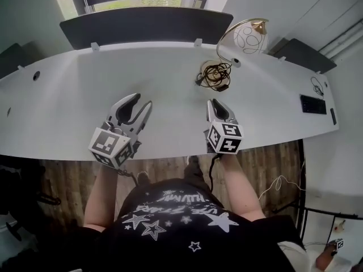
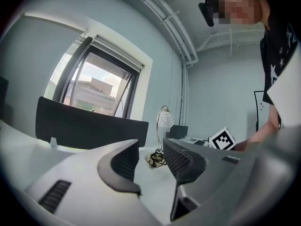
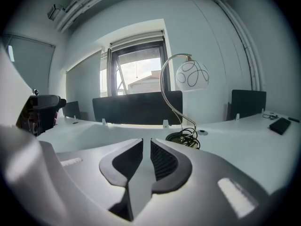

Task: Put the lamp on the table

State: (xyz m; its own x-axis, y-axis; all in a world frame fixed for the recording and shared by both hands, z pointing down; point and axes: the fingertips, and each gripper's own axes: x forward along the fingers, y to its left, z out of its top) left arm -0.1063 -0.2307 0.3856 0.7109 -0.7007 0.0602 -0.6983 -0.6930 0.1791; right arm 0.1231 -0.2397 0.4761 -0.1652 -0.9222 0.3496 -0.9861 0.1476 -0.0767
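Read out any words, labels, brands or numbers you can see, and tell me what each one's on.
Nothing reads clearly.
Shirt: white lettering among stars, upside down and too blurred to read.
Left gripper and right gripper: black-and-white marker squares only, no letters or digits.
Lamp: no visible text.

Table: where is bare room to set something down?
Free: the table left of the lamp, from the back panel to the near edge; also between the cord and the black pad on the right. Crowded only at the lamp's base.
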